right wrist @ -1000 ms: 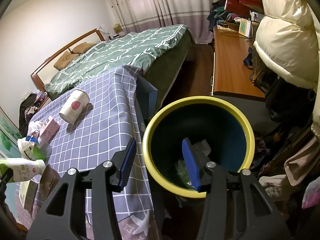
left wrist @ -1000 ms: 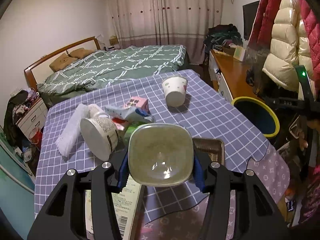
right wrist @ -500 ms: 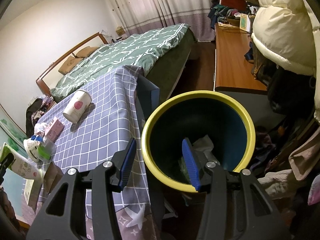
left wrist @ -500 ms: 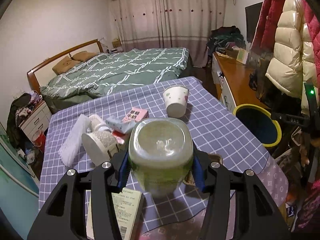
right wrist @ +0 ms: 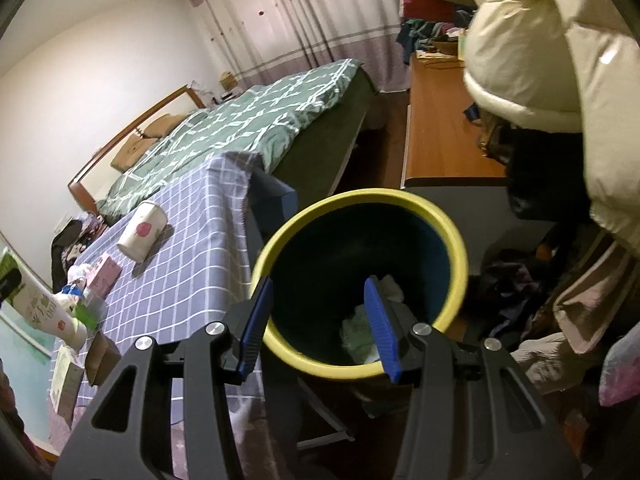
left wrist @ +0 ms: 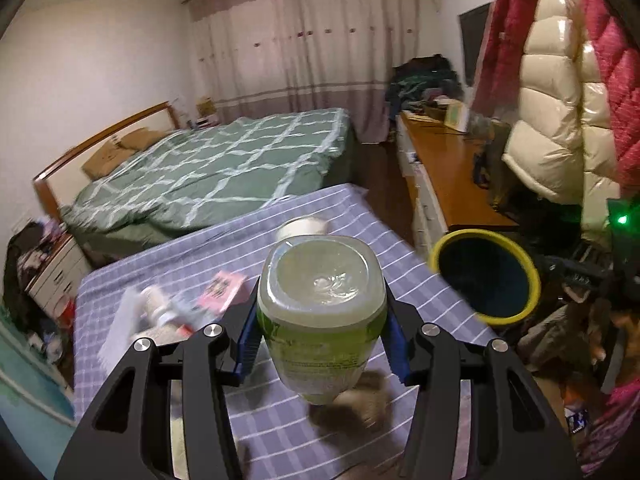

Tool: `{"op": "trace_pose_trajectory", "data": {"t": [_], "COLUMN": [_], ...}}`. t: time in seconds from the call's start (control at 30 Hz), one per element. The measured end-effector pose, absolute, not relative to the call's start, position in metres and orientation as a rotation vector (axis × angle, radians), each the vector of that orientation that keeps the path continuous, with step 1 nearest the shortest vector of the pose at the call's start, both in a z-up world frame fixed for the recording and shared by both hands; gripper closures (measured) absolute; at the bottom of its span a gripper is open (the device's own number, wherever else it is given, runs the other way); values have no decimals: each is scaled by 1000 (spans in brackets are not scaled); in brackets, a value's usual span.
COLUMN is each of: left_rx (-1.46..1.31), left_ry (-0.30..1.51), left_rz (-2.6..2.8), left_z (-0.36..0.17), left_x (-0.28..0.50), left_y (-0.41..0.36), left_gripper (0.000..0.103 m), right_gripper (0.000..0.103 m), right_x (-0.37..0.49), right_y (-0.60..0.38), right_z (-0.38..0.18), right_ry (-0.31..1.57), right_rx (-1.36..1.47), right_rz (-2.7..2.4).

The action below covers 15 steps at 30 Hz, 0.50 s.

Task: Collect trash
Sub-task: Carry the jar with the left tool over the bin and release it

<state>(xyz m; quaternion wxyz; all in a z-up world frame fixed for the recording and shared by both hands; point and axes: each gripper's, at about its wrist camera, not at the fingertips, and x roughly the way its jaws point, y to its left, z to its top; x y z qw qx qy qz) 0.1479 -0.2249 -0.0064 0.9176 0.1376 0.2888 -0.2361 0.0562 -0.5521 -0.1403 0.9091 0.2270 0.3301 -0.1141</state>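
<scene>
My left gripper (left wrist: 322, 330) is shut on a green plastic bottle (left wrist: 322, 312), held base-forward above the checked table (left wrist: 224, 248). The same bottle shows at the far left of the right wrist view (right wrist: 36, 304). The yellow-rimmed dark trash bin (left wrist: 484, 276) stands to the right of the table. My right gripper (right wrist: 318, 326) is open and empty, straddling the near rim of the bin (right wrist: 360, 200), which holds crumpled white trash (right wrist: 360, 330). A paper cup (right wrist: 142, 232), a pink box (right wrist: 106, 274) and other litter lie on the table.
A white wrapper (left wrist: 120, 322) and a brown piece (left wrist: 360, 404) lie on the table. A box (right wrist: 64, 380) sits at its near corner. A wooden desk (left wrist: 444, 168) and hanging jackets (left wrist: 568, 112) stand beside the bin; a bed (left wrist: 216, 164) lies beyond.
My left gripper has lifted the green bottle off the table and swung right toward the bin. My right gripper has stayed open at the bin's rim, shifting slightly.
</scene>
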Motion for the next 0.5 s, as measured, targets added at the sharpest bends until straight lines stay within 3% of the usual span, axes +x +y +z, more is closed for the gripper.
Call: {"op": "trace_pose_trajectory", "data": {"t": [0.27, 0.5], "left_rx": [255, 283], "left_ry": [657, 722], "left_rz": [-717, -791], "left_z": [-6, -43], "left_x": [166, 178], "left_y": [-325, -416], "left_gripper": [52, 52], "right_gripper": [57, 57], "right_x": [38, 26], "right_y": [-578, -593], "right_z": [-147, -152], "right_ry": [676, 684], "right_rx": [497, 513], "right_rz": [-303, -342]}}
